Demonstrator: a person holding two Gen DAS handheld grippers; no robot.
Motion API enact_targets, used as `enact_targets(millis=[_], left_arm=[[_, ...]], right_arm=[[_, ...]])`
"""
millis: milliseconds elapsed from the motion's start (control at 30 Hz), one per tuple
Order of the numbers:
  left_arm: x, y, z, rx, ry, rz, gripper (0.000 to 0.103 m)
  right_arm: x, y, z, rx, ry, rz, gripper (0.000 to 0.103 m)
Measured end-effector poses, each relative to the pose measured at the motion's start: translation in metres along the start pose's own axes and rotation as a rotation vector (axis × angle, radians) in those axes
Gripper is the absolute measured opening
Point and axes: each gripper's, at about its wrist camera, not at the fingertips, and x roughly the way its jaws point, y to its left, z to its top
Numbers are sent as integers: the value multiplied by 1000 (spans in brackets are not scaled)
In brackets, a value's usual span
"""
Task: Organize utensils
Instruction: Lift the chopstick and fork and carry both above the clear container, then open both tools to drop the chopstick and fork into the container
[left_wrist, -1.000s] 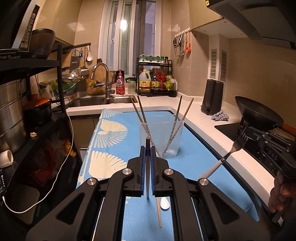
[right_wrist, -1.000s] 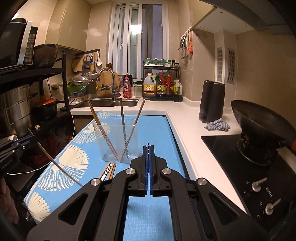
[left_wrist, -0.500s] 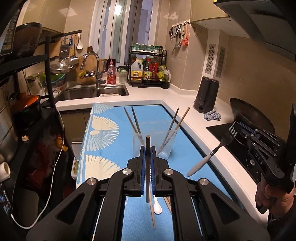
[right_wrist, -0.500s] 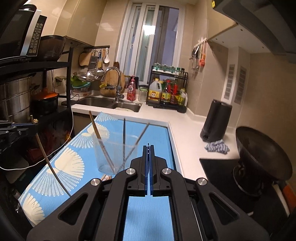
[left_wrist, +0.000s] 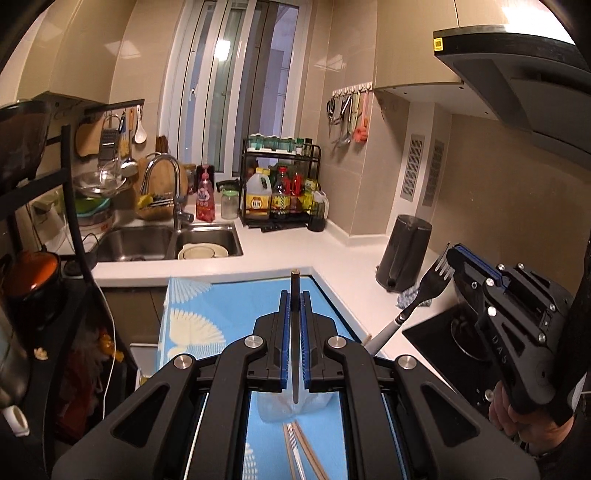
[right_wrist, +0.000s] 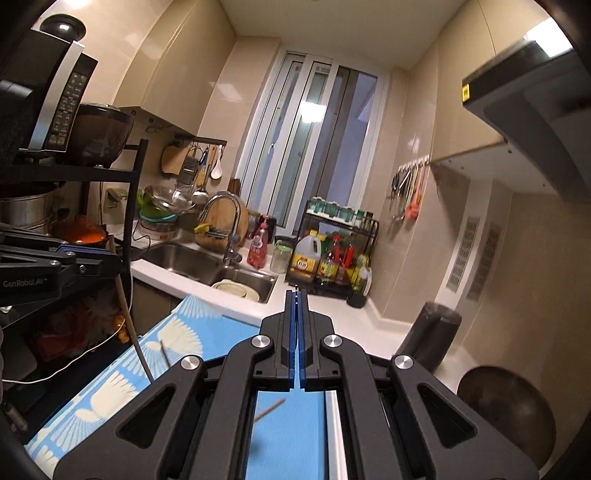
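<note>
White counter (left_wrist: 280, 254), blue mat (left_wrist: 229, 306), kettle (left_wrist: 402, 254)

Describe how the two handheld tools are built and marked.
Both are matte black, with angular arms, silver pivot bolts and blue ribbed pads. The left tool reads "GenRobot.AI" on its side; the right tool shows "DAS" lettering. A hand grips its black handle.

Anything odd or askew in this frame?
Nothing spilled or damaged. The left gripper pinches a chopstick upright. The right gripper holds a fork by its tines, handle dangling down, an awkward grip. Loose chopsticks lie on the blue mat beside the clear cup.
</note>
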Motion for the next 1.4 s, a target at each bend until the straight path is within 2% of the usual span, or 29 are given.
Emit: enact_targets(millis=[167,333,433,667,767,833,900,1133,1233,1400], left_arm=[[40,5,5,19,45,21,5],[71,7,-9,60,105,44,5],[92,9,-22,74,161,48,5],[127,5,-53,113,275,62,5],[135,3,-61,126,323,59,7],[128,4,-61,116,307,52,20],[116,5,-56,110,273,48,27],[74,11,-53,52,171,24,28],[52,14,-63,25,118,14,28],[18,20,-99,-21,58,12,28]], right_arm=[[44,12,-15,-32,35,-2,1],[75,12,-38,-4,68,5,1],[89,15,-52,9,96,38,1],[128,39,-94,-26,249,119,2],[131,39,-103,-5,287,131,7],[125,33,-102,15,278,126,15],[117,28,-101,29,263,113,24],[70,11,-90,74,196,96,24],[39,3,-91,132,157,98,24],[-7,3,-111,201,118,118,25]])
